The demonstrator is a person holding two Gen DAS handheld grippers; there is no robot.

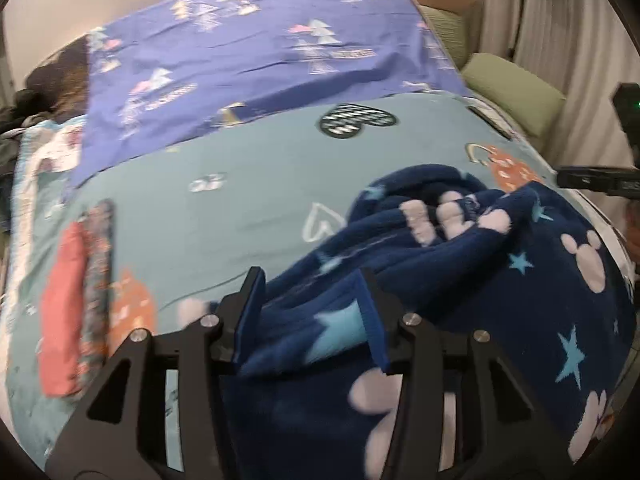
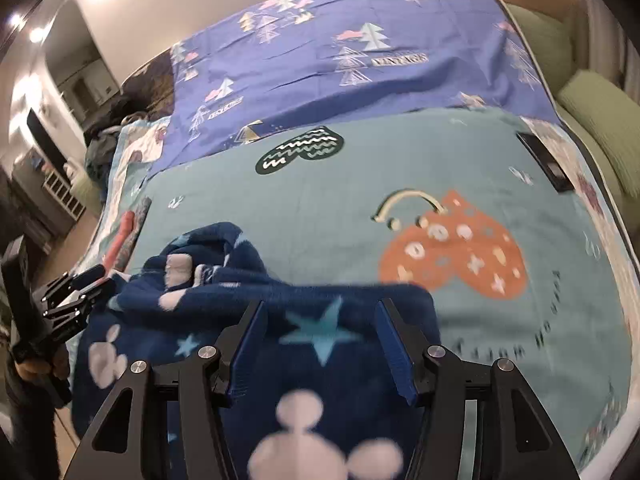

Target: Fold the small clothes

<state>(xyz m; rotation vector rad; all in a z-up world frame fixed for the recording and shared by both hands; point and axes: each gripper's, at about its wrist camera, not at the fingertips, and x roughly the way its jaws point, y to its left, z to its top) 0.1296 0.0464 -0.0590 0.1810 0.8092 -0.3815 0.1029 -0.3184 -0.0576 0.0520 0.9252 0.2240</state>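
Both tongs released, left gripper (image 1: 312, 304) & right gripper (image 2: 320, 332) jaws apart w/ nothing pinched, hovering over navy fleece garment (image 2: 248, 292) bunched lower centre of frame on teal bedspread (image 2: 328, 216), prob just dropped after a fold, needs flattening.

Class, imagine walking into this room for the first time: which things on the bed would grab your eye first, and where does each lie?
The dark blue fleece garment, dotted with stars and pale mouse-head shapes, lies crumpled on the near part of the bed, right under both grippers' open jaws. Behind it spreads the teal bedcover with a big orange heart print to the right. Farther back lies a purple sheet printed with little trees.
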